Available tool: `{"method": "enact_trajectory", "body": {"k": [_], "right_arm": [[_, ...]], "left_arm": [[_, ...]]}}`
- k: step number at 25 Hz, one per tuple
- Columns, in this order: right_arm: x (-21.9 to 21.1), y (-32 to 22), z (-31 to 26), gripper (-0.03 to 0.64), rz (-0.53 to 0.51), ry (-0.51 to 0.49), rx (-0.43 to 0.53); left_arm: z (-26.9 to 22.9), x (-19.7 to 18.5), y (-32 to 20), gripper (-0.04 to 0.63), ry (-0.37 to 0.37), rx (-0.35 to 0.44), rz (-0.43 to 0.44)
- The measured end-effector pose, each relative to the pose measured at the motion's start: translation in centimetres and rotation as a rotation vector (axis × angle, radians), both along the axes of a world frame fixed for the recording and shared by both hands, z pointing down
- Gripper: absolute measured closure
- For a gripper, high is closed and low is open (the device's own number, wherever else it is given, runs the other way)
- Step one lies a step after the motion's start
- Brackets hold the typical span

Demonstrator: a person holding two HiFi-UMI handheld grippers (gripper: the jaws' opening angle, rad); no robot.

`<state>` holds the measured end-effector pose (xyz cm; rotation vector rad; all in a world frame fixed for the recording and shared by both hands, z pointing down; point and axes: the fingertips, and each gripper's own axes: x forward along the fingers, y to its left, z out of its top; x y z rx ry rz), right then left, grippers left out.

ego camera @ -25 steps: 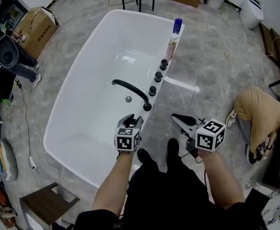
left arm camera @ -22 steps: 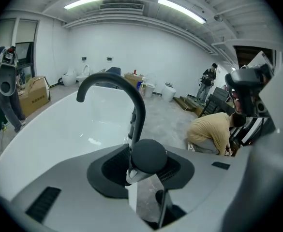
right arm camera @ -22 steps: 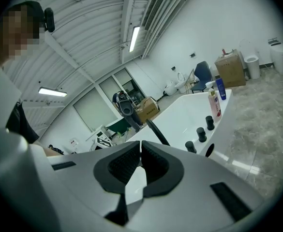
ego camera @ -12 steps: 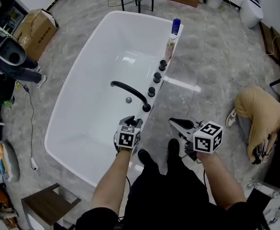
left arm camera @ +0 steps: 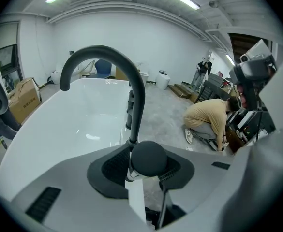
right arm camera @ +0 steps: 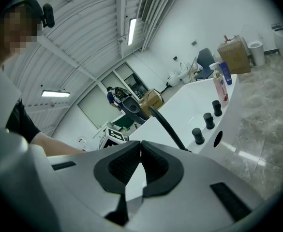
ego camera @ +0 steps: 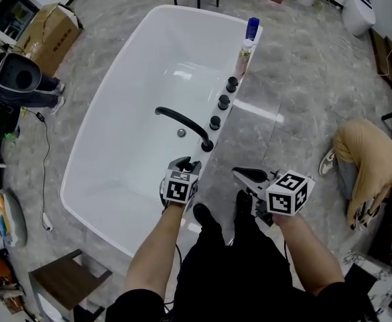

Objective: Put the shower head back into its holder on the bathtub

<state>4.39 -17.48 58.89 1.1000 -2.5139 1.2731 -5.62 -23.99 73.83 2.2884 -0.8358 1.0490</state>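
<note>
Left gripper view: left claw (left arm camera: 143, 166) grips shower head (left arm camera: 149, 156) (mostly hidden); right claw (right arm camera: 140, 161) closed.

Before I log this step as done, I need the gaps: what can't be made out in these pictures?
- Holder: head view, left gripper covers the near tub rim; left gripper view, shower head and jaws fill the foreground.
- Head view: the shower head itself is hidden under the left gripper.
- Bottle labels: head view, too small.
</note>
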Motion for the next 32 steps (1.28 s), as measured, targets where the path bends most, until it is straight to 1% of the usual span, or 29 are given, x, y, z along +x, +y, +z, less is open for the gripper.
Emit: {"method": "enact_trajectory", "body": {"k": [8,16,24,32], "right_arm": [[0.2,0.3,0.9,0.594,0.011,-0.004,-0.016],[1.2,0.1,0.9,0.595,0.030,-0.014,-0.024],[0.7,0.2,0.7,0.595,0.023,-0.022,-0.022],[1.2,0.7,1.3,0.595,0.026,-0.021,-0.035]], "left_arm": [[0.1,0.5,-0.3,0.449,0.013,-0.004,0.004],[0.2,0.4,-1.0,0.449,0.027,-0.011,-0.026],[1.7,-1.7,0.1,0.449,-0.005,-0.053,-0.064],[2.6,-1.1,0.3,0.449,-0.033,-0.055,-0.039]]}}
